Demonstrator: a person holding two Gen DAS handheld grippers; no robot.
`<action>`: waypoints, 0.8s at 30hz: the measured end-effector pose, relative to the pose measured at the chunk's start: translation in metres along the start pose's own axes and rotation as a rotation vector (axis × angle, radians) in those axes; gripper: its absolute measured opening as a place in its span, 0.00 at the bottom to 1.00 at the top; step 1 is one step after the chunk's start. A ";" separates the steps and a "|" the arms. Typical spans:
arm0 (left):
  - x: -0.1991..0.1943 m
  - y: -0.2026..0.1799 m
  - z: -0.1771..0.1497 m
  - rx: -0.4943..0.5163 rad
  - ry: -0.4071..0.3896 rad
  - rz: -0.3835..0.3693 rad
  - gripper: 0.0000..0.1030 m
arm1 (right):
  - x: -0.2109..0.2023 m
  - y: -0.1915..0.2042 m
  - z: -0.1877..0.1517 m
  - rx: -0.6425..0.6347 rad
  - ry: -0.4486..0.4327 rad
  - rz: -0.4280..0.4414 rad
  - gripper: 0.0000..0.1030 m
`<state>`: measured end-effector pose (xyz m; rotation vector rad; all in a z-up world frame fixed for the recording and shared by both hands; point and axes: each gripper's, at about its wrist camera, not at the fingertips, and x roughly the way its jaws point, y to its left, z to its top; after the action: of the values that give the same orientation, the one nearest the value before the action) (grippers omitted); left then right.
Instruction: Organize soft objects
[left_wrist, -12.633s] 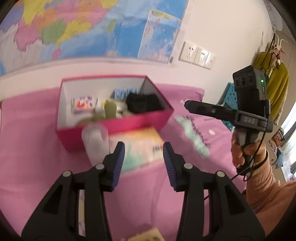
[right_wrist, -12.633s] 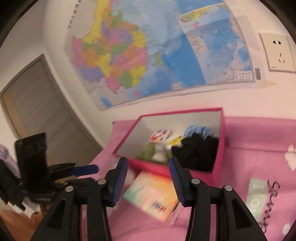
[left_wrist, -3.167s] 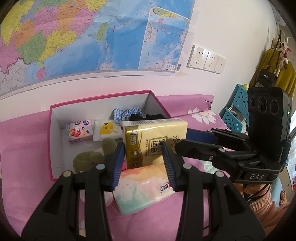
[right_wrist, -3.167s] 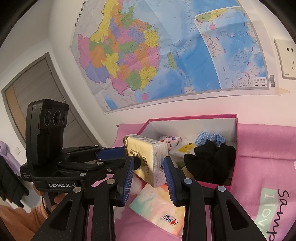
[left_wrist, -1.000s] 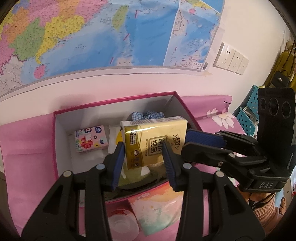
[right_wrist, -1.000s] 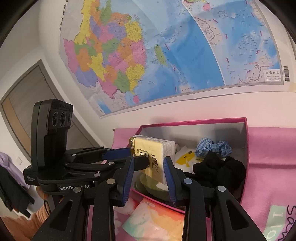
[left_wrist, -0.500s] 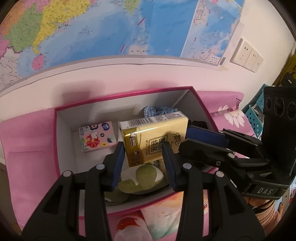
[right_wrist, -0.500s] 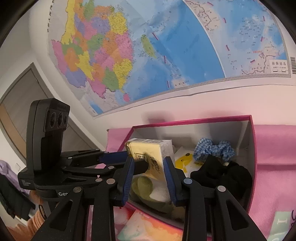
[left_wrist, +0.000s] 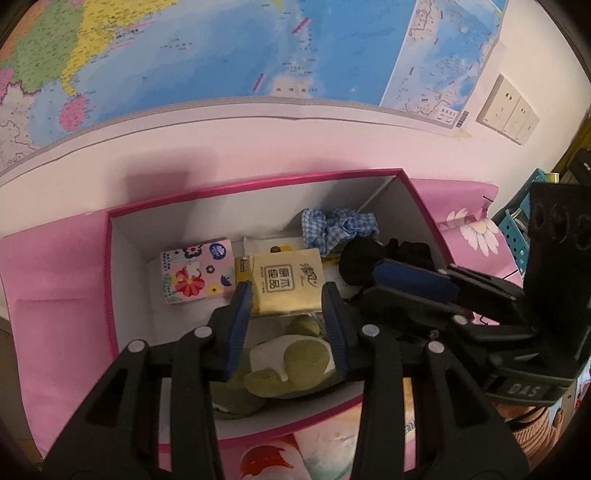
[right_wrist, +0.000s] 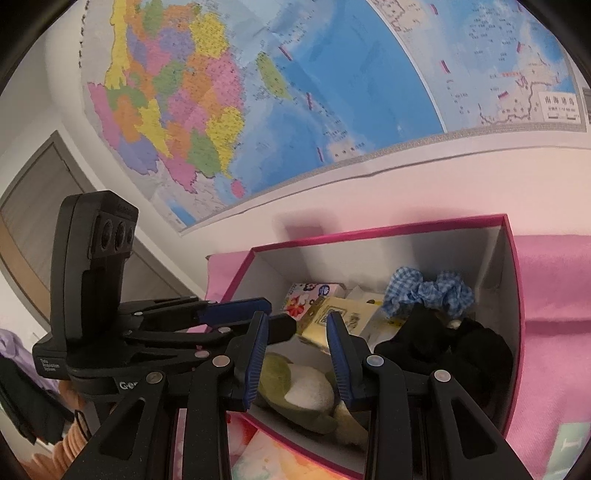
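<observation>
Large coloured wall map (left_wrist: 229, 66) fills the wall behind; pale wall with a white socket plate (left_wrist: 508, 110) at the right edge of the left wrist view.

Pink cloth-covered counter (left_wrist: 48, 280) carries everything.

Open rectangular cardboard box with magenta rim and white inner walls (left_wrist: 251, 184) sits against the wall. Inside: black fabric bundle (right_wrist: 454, 343) at the right end, green and white plush toy (left_wrist: 291, 358) at the near wall, blue-and-white checked scrunchie (left_wrist: 336, 225) toward the back right corner, floral-printed small tissue pack (left_wrist: 195, 271) on the box floor, left of centre.

Yellow plastic-wrapped tissue pack with printed label (left_wrist: 288, 282) is inside the box, above the plush toy and just beside the floral pack (underside hidden, so cannot tell whether it rests on anything).

Left gripper (left_wrist: 286, 295): blue pads press the pack's two short sides, clamped on it; its jaws have just been closing a little with the pack between them.

Right gripper (right_wrist: 295, 328): in its own view the pads flank the pack's other end and look to be gripping it as well.

Outside the box, at the near wall, a pastel soft packet (left_wrist: 325, 454) lies on the counter, partly hidden.
</observation>
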<state>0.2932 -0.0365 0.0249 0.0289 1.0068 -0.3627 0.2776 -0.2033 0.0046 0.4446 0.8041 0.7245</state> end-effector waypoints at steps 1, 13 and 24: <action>-0.003 0.001 -0.001 0.001 -0.011 -0.002 0.40 | 0.001 -0.001 -0.001 0.002 0.004 -0.003 0.33; -0.097 -0.005 -0.073 0.017 -0.362 0.107 1.00 | -0.042 0.025 -0.036 -0.122 -0.060 -0.103 0.66; -0.101 0.004 -0.159 -0.161 -0.300 0.214 1.00 | -0.095 0.068 -0.117 -0.298 -0.162 -0.364 1.00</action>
<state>0.1152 0.0262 0.0224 -0.0615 0.7240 -0.0846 0.1134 -0.2154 0.0193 0.0812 0.5901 0.4513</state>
